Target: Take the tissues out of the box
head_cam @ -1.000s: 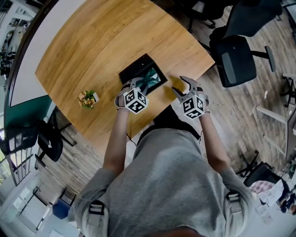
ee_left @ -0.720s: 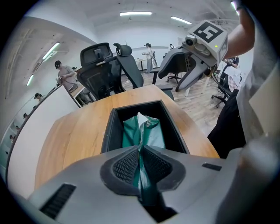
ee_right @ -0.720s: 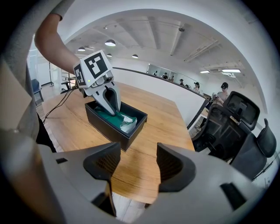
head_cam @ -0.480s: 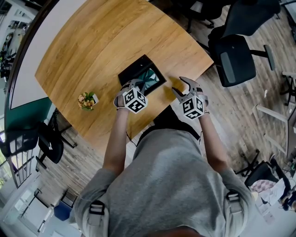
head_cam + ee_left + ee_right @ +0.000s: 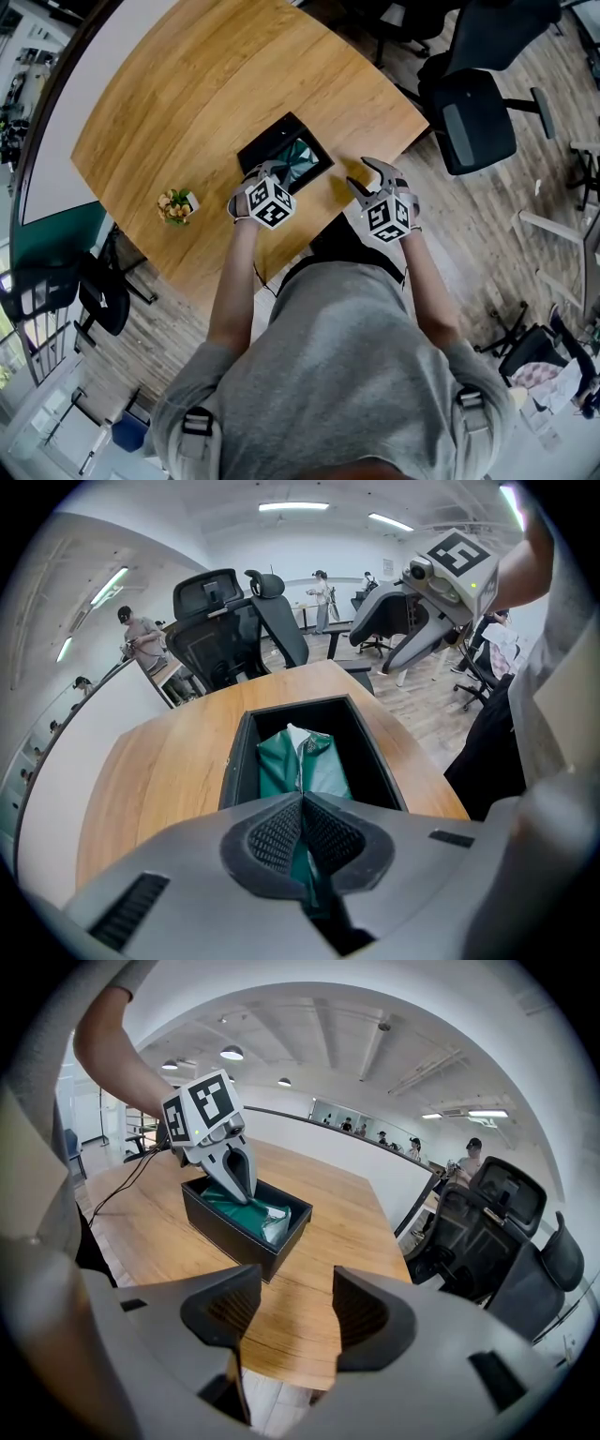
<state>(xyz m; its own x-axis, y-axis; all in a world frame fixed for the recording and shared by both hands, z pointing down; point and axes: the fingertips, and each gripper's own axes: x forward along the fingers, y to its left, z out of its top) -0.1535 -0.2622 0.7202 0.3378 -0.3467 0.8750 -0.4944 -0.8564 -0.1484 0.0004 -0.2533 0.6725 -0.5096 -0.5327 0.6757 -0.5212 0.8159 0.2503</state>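
Observation:
A black open-topped box (image 5: 266,142) stands on the wooden table (image 5: 187,84), near its front edge. In it lies a green tissue pack (image 5: 298,162) with a pale end. My left gripper (image 5: 267,175) reaches into the box's near end and is shut on the green tissue pack (image 5: 309,761); its pads (image 5: 274,834) press a fold of the wrapper. The right gripper (image 5: 360,174) hovers over the table edge, right of the box, and its jaws are closing with nothing between them. The right gripper view shows the box (image 5: 246,1230) and the left gripper (image 5: 234,1174) ahead.
A small potted plant (image 5: 177,201) sits on the table left of my arms. Black office chairs (image 5: 476,117) stand on the wood floor to the right of the table, and another chair (image 5: 220,635) lies beyond its far edge. People stand far back in the room.
The left gripper's jaws have closed on the green pack at the box's near end. The right gripper has stayed at the table edge.

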